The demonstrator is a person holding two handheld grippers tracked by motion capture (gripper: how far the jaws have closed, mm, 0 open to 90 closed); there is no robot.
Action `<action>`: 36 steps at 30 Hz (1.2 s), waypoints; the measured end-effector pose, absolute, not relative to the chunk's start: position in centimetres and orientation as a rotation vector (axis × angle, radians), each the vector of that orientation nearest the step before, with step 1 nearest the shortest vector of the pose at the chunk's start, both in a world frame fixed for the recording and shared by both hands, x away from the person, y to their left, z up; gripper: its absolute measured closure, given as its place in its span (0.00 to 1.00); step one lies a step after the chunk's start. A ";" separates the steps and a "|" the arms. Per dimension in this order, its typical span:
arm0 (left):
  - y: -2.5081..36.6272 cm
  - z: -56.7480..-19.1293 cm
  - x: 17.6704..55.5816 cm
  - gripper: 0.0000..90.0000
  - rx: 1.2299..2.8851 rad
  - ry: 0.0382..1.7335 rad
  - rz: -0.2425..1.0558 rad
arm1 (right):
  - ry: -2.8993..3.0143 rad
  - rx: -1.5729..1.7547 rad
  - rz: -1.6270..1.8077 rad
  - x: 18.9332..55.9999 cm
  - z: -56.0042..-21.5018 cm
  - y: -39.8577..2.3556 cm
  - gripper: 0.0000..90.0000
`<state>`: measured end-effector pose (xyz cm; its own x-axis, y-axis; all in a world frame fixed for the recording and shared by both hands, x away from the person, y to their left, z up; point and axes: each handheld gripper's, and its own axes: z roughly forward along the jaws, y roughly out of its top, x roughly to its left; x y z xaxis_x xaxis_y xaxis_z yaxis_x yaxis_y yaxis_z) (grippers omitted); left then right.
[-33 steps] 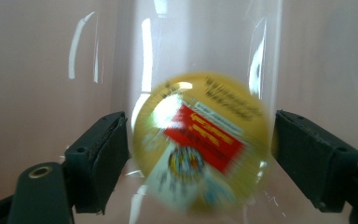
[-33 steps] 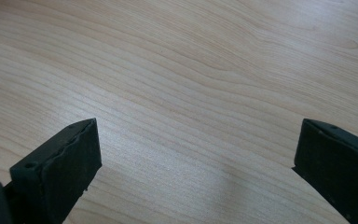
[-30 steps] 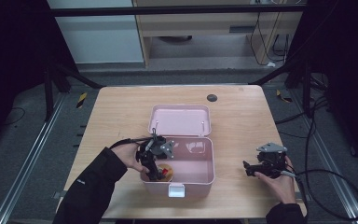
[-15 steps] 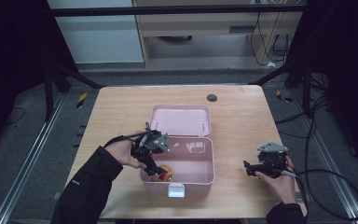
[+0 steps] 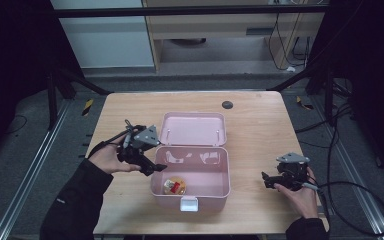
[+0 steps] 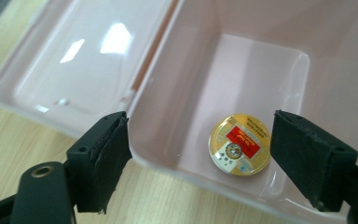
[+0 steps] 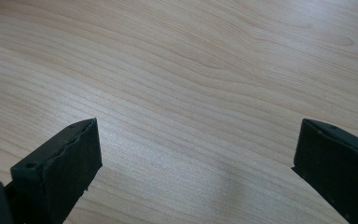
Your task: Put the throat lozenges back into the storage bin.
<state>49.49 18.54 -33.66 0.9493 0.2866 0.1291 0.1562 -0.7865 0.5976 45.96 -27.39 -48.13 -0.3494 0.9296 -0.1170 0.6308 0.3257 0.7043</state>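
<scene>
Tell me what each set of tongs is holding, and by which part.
Nothing is held. The left tongs stand open above the pink box, where the round tin lies loose. The right tongs are open over bare table.

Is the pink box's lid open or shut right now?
Open. The lid is folded back flat on the table behind the pink box, and a round tin lies on the box's floor.

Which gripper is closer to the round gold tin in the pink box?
The left gripper: it hangs open just above the box's left rim, beside the gold tin. The right gripper sits open on the table, well right of the pink box.
</scene>
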 end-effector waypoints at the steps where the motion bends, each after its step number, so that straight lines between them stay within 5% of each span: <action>1: 19.1 -33.6 49.5 0.21 2.474 0.335 0.291 | 2.085 1.369 0.768 46.0 -48.1 -27.4 0.01; 17: 26.7 -37.7 49.5 0.20 2.364 0.689 0.339 | 2.070 1.387 0.766 45.9 -48.1 -27.5 0.01; 36: 31.0 -44.7 48.7 0.18 2.283 0.973 0.398 | 2.060 1.409 0.768 45.9 -48.5 -27.8 0.01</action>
